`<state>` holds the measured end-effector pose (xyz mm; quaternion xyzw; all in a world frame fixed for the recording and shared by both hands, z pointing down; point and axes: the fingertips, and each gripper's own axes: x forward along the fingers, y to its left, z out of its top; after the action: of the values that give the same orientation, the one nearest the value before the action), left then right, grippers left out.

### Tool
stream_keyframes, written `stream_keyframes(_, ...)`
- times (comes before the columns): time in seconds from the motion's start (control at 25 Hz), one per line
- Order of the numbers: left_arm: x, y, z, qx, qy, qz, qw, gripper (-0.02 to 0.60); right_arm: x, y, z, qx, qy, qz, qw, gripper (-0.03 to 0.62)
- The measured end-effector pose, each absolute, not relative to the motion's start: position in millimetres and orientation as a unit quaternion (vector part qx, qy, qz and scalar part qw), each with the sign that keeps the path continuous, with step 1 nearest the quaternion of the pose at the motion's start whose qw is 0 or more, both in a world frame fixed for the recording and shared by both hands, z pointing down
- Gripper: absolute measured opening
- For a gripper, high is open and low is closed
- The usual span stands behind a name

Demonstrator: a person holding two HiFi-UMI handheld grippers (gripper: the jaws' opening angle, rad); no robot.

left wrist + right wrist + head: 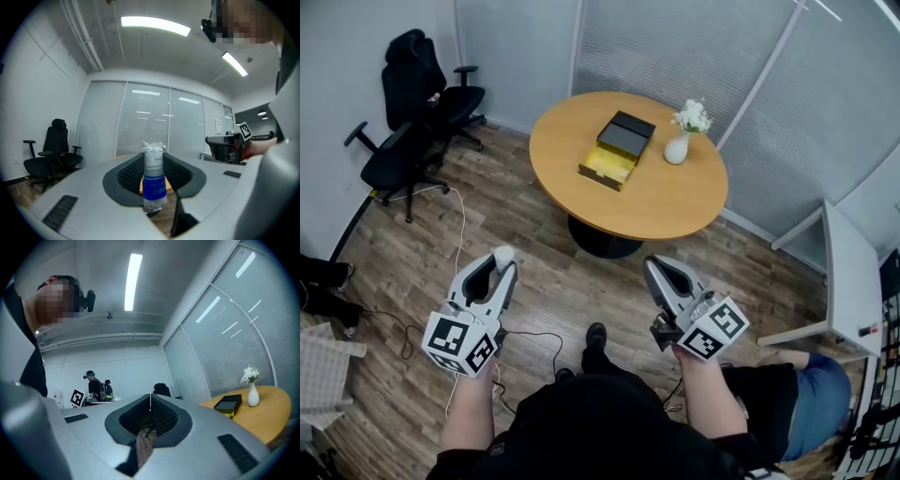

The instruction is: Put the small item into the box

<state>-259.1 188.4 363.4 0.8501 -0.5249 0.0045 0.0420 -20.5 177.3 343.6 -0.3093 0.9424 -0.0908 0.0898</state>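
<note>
My left gripper [499, 265] is shut on the small item [154, 180], a white and blue packet that stands upright between the pads. In the head view the item [503, 252] shows as a white tip at the jaws' end. My right gripper [652, 266] is held beside it at the same height, its jaws shut with nothing between them. The box [617, 150], with a black lid and a yellow inside, lies on the round wooden table [675, 202] ahead, well beyond both grippers. The right gripper view also shows the box [228, 404] at its right.
A white vase of flowers [684, 133] stands on the table right of the box. Two black office chairs [417, 103] are at the far left. A white desk [851, 272] and a seated person's legs [811, 382] are at the right. Cables [459, 234] lie on the wooden floor.
</note>
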Motion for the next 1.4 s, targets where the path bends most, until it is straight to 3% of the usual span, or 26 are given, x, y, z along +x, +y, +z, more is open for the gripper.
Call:
stream_keyframes(0.68,-199,48,388,0.856,-0.510,0.048,0.077,0.135,25,37,400,-0.311,0.932,-0.163,0.086,0.037)
stream_keyframes(1.4,-141,-43,346,0.858,-0.512,0.034,0.042,0.135,78,-53,374,-0.298,0.937,-0.146,0.106,0.037)
